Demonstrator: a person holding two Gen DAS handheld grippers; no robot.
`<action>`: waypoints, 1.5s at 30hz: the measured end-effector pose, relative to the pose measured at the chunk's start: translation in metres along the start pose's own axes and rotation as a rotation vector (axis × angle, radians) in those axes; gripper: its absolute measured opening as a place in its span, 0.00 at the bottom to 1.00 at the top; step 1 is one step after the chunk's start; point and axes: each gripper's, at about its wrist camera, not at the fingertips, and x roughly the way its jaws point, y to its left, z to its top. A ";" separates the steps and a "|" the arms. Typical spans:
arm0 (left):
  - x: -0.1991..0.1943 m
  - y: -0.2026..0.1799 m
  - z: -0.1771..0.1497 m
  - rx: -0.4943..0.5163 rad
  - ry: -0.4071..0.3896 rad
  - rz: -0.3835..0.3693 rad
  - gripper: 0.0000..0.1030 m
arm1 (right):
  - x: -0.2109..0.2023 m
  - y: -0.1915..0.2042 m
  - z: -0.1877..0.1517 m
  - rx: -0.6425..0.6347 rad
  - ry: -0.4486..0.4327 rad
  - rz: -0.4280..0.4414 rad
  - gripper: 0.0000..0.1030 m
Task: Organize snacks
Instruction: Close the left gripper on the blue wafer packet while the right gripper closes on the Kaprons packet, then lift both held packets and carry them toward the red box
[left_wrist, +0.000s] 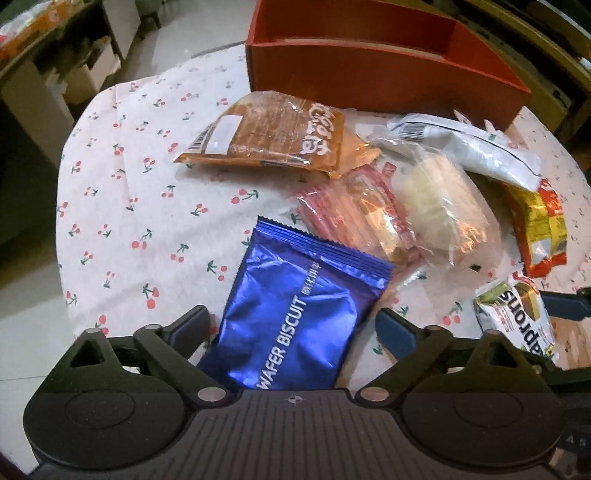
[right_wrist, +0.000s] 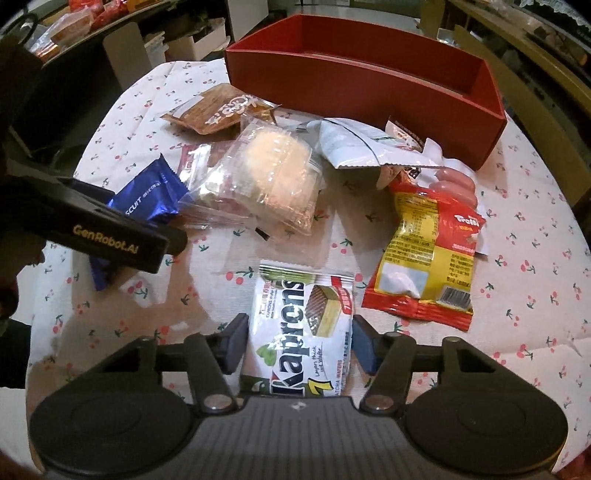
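Observation:
My left gripper (left_wrist: 293, 326) is open, its fingers on either side of the blue wafer biscuit pack (left_wrist: 299, 325) lying on the table; the pack also shows in the right wrist view (right_wrist: 151, 195). My right gripper (right_wrist: 297, 345) is open around the white Kaprons wafer pack (right_wrist: 301, 325), its fingers close to both sides; that pack shows in the left wrist view (left_wrist: 517, 317). The red box (right_wrist: 369, 77) stands empty at the back of the table (left_wrist: 384, 70). Other snacks lie between it and the grippers.
On the cherry-print tablecloth (right_wrist: 517, 221) lie a brown bread pack (left_wrist: 273, 136), a clear-wrapped pale cake (right_wrist: 273, 173), a pink-striped pack (left_wrist: 351, 214), a white pouch (right_wrist: 354, 147) and a red-yellow Trolli bag (right_wrist: 428, 254). The left gripper body (right_wrist: 110, 232) crosses the right view.

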 end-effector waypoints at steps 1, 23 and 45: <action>-0.002 -0.002 -0.001 0.004 0.000 -0.002 0.88 | -0.001 0.000 -0.001 -0.003 0.000 0.003 0.68; -0.002 -0.023 -0.016 0.034 0.022 -0.009 1.00 | -0.008 -0.015 -0.009 0.059 -0.002 0.024 0.68; -0.045 -0.025 -0.027 -0.042 -0.073 -0.060 0.69 | -0.030 -0.017 -0.006 0.068 -0.088 0.040 0.68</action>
